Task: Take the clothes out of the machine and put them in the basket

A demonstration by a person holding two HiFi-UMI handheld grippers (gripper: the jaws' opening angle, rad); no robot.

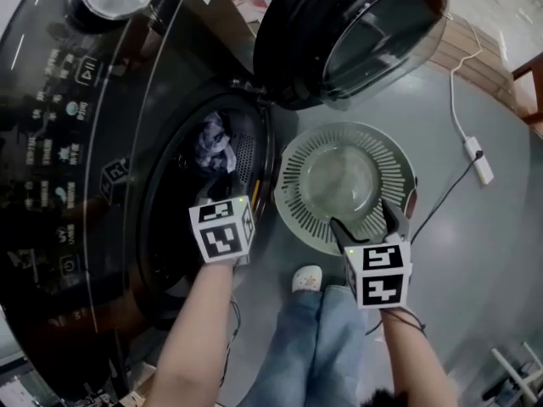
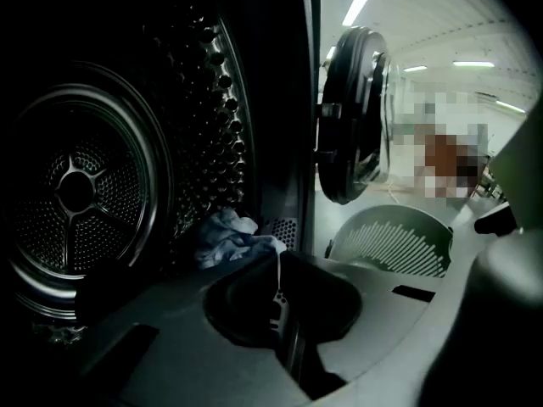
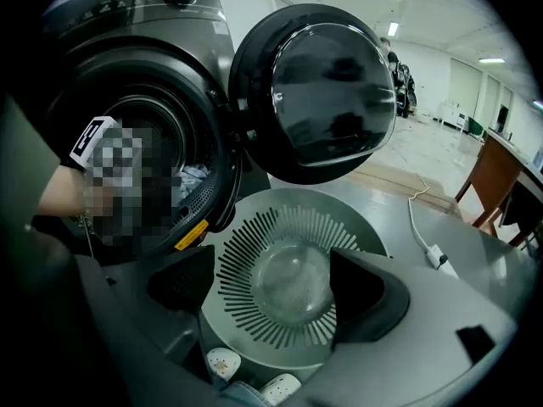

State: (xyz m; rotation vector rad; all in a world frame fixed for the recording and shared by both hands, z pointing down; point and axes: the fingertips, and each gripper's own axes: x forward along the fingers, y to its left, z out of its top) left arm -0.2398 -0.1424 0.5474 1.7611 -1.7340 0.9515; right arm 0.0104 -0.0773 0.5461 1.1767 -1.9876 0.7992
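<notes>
Left gripper (image 1: 225, 183) is closed right up, jaws together, and a thin edge of the pale blue cloth (image 2: 227, 236) looks to be pinched at the tips. That's just inside the mouth of the machine (image 1: 76, 142), left of centre in the head view. Best guess: the cloth is nipped by a corner so it can be dragged over the lip rather than scooped. The rest of it is bunched on the lower wall of the drum (image 2: 76, 189), by the perforated side. Nothing else can be made out in there, though it's pretty dark.

Right gripper (image 1: 363, 217) is held spread wide with nothing between the jaws, parked above the basket (image 1: 293, 185) at centre frame. Probably it's placed there to help, or just to be out of the way.

The basket is set on the floor right beside the opening, under the swung-open door (image 1: 356, 24), presumably so the carry is short. Nothing is seen in it: bare bottom, slotted walls. So the cloth is not yet out of the machine.
</notes>
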